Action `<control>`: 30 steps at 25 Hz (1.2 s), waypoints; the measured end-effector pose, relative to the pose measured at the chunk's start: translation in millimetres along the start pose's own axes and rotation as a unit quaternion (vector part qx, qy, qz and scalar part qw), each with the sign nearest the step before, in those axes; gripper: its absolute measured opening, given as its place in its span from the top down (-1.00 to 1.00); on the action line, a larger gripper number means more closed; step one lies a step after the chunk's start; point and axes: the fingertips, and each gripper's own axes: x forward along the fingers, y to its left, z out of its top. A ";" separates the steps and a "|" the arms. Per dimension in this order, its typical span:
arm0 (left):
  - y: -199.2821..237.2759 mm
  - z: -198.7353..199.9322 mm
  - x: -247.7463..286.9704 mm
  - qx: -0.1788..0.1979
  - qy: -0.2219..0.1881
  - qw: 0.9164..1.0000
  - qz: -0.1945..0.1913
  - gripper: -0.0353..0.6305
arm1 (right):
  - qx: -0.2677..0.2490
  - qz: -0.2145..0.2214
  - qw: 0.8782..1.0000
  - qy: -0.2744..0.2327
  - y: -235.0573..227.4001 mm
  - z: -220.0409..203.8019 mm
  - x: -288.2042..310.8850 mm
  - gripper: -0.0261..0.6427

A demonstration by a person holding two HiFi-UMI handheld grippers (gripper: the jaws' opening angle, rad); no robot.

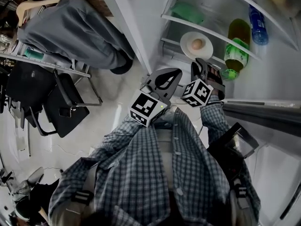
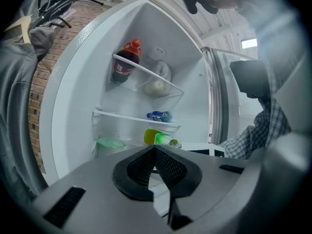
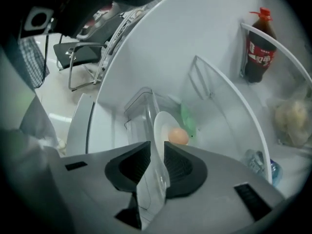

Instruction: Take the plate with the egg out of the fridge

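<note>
A white plate [image 1: 188, 44] with a brown egg [image 1: 198, 44] rests on a fridge shelf. My right gripper [image 1: 200, 66] reaches its near rim. In the right gripper view the plate [image 3: 163, 123] stands edge-on, its rim between the jaws, and the egg [image 3: 178, 136] lies just beyond them. The right gripper [image 3: 157, 149] looks shut on that rim. My left gripper [image 1: 165, 81] hangs to the left outside the fridge. Seen in its own view, the left gripper [image 2: 155, 149] is shut on nothing.
Beside the plate stand a green bottle [image 1: 233, 53] and a yellow one [image 1: 240, 29]; a blue bottle [image 1: 257, 23] lies higher up. A cola bottle [image 3: 258, 45] sits in a door rack. The open fridge door [image 1: 134, 27] stands left; black chairs [image 1: 66, 102] lie beyond.
</note>
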 end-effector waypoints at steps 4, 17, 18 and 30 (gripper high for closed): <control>5.6 -0.4 -1.0 -0.004 0.001 1.000 0.012 0.88 | -0.050 -0.004 0.999 0.009 0.0 -0.7 8.5 0.72; 14.0 -12.4 16.3 -0.051 0.008 0.999 0.002 0.88 | -0.111 -0.038 0.993 0.008 -7.7 7.2 10.7 0.82; 13.0 -16.2 18.7 -0.060 0.016 0.998 -0.005 0.88 | -0.116 -0.036 0.993 0.013 -5.2 3.7 11.2 0.82; 13.2 -65.8 43.5 -0.220 0.055 0.972 -0.062 0.88 | -0.117 -0.030 0.993 0.011 2.0 -1.8 -7.9 0.83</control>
